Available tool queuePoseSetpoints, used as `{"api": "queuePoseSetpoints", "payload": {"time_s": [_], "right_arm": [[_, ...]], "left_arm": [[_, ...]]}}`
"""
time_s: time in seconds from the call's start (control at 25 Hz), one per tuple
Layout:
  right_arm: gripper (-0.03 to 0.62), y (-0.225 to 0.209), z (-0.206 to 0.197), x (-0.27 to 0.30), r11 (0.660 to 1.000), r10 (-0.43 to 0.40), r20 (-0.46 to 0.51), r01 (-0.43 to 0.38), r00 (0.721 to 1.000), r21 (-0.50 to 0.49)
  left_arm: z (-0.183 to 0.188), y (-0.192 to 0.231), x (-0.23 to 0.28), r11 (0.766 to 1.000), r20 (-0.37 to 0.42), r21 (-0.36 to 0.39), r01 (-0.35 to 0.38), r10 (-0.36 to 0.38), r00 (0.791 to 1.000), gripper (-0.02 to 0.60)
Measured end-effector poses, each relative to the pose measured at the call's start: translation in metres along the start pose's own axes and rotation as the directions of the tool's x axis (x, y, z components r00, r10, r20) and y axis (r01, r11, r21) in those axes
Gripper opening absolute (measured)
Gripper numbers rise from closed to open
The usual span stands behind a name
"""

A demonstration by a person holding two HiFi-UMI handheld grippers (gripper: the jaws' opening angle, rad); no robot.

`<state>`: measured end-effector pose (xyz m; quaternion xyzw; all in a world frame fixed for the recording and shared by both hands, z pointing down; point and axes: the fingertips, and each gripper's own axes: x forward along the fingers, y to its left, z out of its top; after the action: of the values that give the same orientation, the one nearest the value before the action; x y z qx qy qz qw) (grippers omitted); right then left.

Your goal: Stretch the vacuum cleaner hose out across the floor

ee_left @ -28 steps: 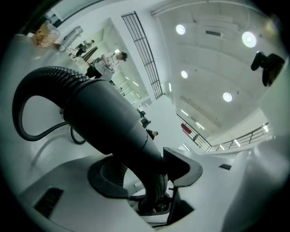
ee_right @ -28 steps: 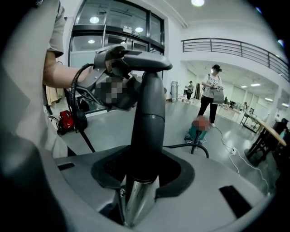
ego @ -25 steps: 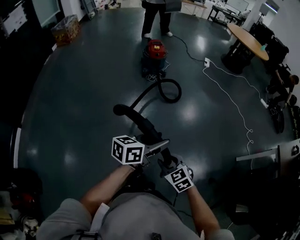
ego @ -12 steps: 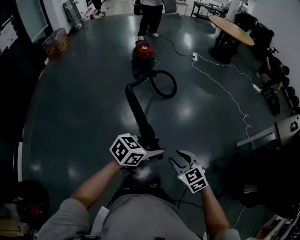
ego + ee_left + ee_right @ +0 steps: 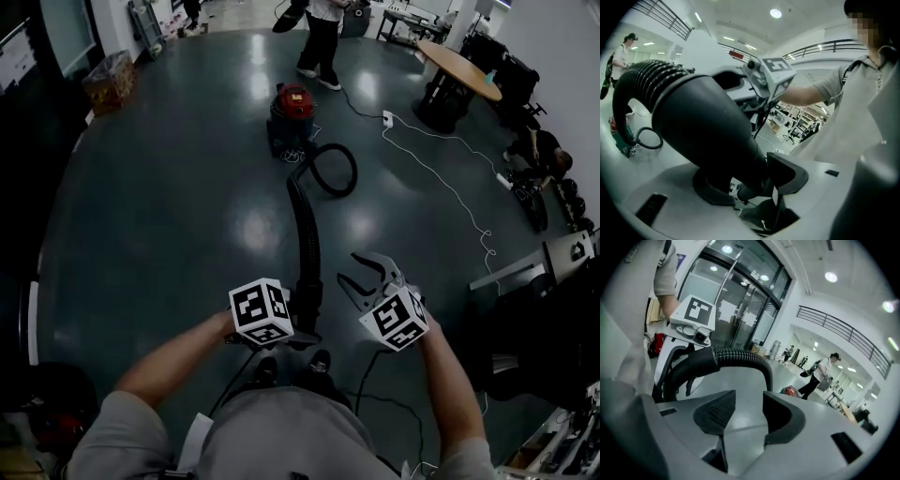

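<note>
Because the hose [image 5: 703, 131] fills the left gripper [image 5: 750, 180], its fingers [image 5: 788, 172] barely show.

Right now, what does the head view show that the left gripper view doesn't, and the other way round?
Head view only: the round table and a brownish box by the left wall. Left gripper view only: the left gripper, jaws just closed a little, pressing on the cuff of the hose, plus ceiling lights. Both: the hose, the red vacuum and a person beyond it.
</note>
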<state>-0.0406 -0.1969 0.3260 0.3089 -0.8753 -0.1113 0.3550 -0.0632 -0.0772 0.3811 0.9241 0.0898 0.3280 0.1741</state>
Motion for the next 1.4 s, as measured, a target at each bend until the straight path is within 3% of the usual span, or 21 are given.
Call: {"api": "queuePoseSetpoints", "payload": {"time_s": [0.16,0.36,0.6,0.72,0.8,1.08,1.24,1.32,1.4], "right_arm": [[0.166,0.035,0.038,0.031,0.976,0.097,-0.043,-0.103,0.994,-0.191],[0.181,0.073,0.095,0.085,0.940,0.175,-0.034,-0.177,0.984,-0.292],[0.244,0.051,0.125,0.111,0.813,0.354,-0.010,-0.313,0.935,-0.492],[0.258,0.066,0.143,0.128,0.716,0.458,-0.029,-0.388,0.889,-0.581],[0.258,0.078,0.156,0.138,0.632,0.524,-0.051,-0.428,0.850,-0.646],[0.258,0.137,0.167,0.181,0.267,0.691,-0.209,-0.513,0.692,-0.816],[0.240,0.168,0.165,0.192,0.063,0.696,-0.319,-0.497,0.644,-0.866],[0.196,0.182,0.167,0.199,0.018,0.700,-0.329,-0.476,0.634,-0.879],[0.176,0.198,0.173,0.205,0.013,0.698,-0.329,-0.470,0.636,-0.882]], "left_arm": [[-0.049,-0.019,-0.027,1.000,-0.082,0.005,0.010,-0.010,0.997,0.222],[-0.113,-0.028,-0.078,0.999,-0.147,0.018,-0.037,0.039,0.988,0.221],[-0.098,-0.030,-0.076,0.994,-0.204,-0.045,-0.103,0.092,0.975,0.221],[-0.106,-0.037,-0.090,0.986,-0.218,-0.104,-0.127,0.102,0.971,0.221],[-0.111,-0.041,-0.102,0.978,-0.228,-0.149,-0.149,0.113,0.967,0.220],[-0.140,-0.041,-0.119,0.940,-0.279,-0.258,-0.223,0.148,0.949,0.218],[-0.154,-0.047,-0.121,0.896,-0.282,-0.319,-0.308,0.221,0.934,0.218],[-0.173,-0.046,-0.123,0.862,-0.287,-0.357,-0.360,0.265,0.920,0.218],[-0.200,-0.048,-0.128,0.828,-0.300,-0.379,-0.414,0.314,0.901,0.218]]}}
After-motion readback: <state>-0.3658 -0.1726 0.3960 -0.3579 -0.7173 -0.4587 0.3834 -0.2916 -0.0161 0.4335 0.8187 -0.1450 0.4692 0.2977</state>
